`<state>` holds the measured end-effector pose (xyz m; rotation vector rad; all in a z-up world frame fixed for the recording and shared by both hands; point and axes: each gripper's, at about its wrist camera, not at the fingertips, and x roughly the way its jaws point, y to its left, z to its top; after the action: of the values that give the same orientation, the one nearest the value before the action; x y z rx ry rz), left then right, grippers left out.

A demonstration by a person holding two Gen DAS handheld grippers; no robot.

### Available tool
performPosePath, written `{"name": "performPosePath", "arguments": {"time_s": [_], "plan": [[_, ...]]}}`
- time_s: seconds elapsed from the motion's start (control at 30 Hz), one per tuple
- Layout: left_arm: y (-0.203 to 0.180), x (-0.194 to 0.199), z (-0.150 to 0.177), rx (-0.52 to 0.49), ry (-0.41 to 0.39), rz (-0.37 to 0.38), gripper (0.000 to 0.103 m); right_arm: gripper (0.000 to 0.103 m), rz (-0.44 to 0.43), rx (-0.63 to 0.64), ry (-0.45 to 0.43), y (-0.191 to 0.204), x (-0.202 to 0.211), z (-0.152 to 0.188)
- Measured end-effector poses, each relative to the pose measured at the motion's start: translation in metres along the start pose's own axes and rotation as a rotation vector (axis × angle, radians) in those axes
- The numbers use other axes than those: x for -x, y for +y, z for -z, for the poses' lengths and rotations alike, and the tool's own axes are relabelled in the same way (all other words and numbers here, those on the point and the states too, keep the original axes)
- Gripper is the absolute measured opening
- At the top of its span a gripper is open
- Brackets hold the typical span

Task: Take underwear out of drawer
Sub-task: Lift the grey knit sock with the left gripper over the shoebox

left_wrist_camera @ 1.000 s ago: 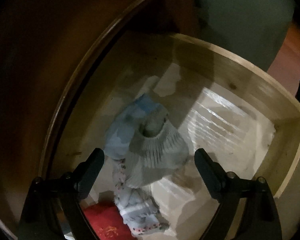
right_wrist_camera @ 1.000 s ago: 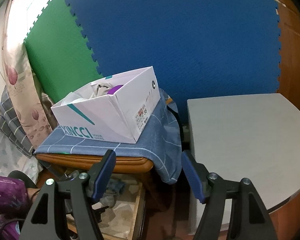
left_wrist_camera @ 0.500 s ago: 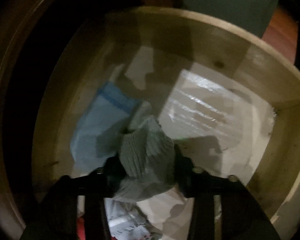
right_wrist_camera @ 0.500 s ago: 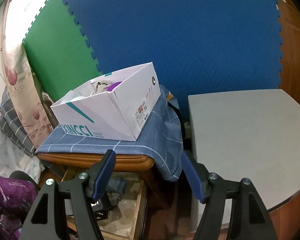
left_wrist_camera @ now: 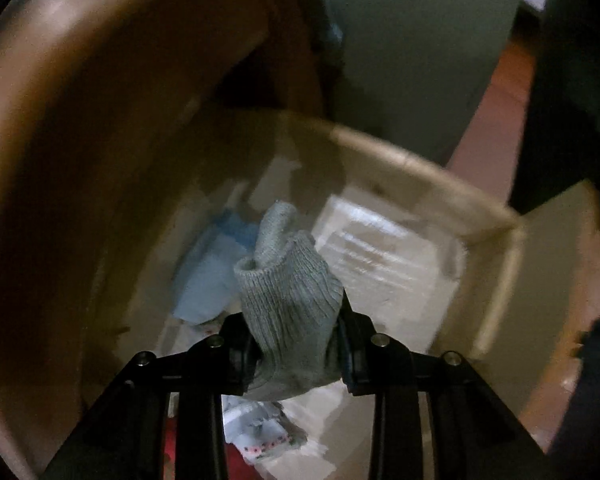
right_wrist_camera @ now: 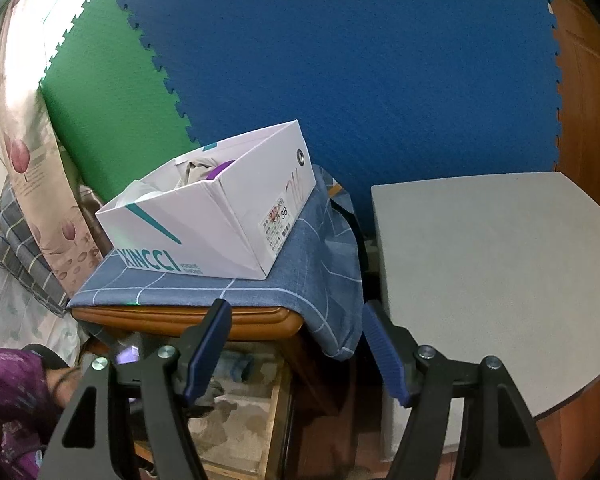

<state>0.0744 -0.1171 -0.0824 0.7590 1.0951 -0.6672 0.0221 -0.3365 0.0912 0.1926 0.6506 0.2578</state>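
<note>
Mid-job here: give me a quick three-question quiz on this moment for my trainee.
1. True or false: the right tongs hold a garment.
2. What do the left tongs grip? A) red cloth B) grey ribbed knit piece C) shoebox
3. In the left wrist view, what lies in the drawer just left of the gripped piece?

Key:
1. False: they are open and empty.
2. B: the grey ribbed knit piece sits between the jaws, which are closing on it.
3. A light blue garment.
</note>
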Motion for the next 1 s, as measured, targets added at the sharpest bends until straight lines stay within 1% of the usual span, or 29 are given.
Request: {"name": "performPosePath", "arguments": {"time_s": [0.13,0.3,0.43,0.53,0.63,0.73,0.77,0.87,1.0], "plan": [[0.010,0.045,0.010,0.045,-0.083,0.041,0.030,0.069,-0.003,-0.008,0.000,-0.002,0.000,0.000],[0.008,0.104,0.018,0.125,-0.174,0.076,0.030,0.069,-0.002,-0.005,0.002,-0.001,-0.001,0.000],[0.006,0.132,0.030,0.208,-0.225,0.119,0.030,0.069,0.001,0.000,0.005,0.000,-0.002,0.000],[0.001,0.166,0.034,0.261,-0.259,0.152,0.030,0.069,0.002,0.000,0.005,0.000,-0.002,0.000],[0.005,0.191,0.040,0.311,-0.291,0.186,0.030,0.069,0.004,0.003,0.006,0.001,-0.002,0.000],[0.013,0.218,0.039,0.330,-0.324,0.195,0.030,0.069,0.004,0.007,0.012,0.002,-0.002,0.000],[0.012,0.218,0.037,0.331,-0.331,0.194,0.030,0.069,0.005,0.009,0.013,0.002,-0.002,0.000],[0.017,0.235,0.033,0.351,-0.366,0.196,0.031,0.069,0.005,0.010,0.011,0.002,-0.002,0.000],[0.032,0.266,0.029,0.378,-0.430,0.202,0.031,0.069,-0.001,0.002,0.008,0.000,-0.001,0.000]]}}
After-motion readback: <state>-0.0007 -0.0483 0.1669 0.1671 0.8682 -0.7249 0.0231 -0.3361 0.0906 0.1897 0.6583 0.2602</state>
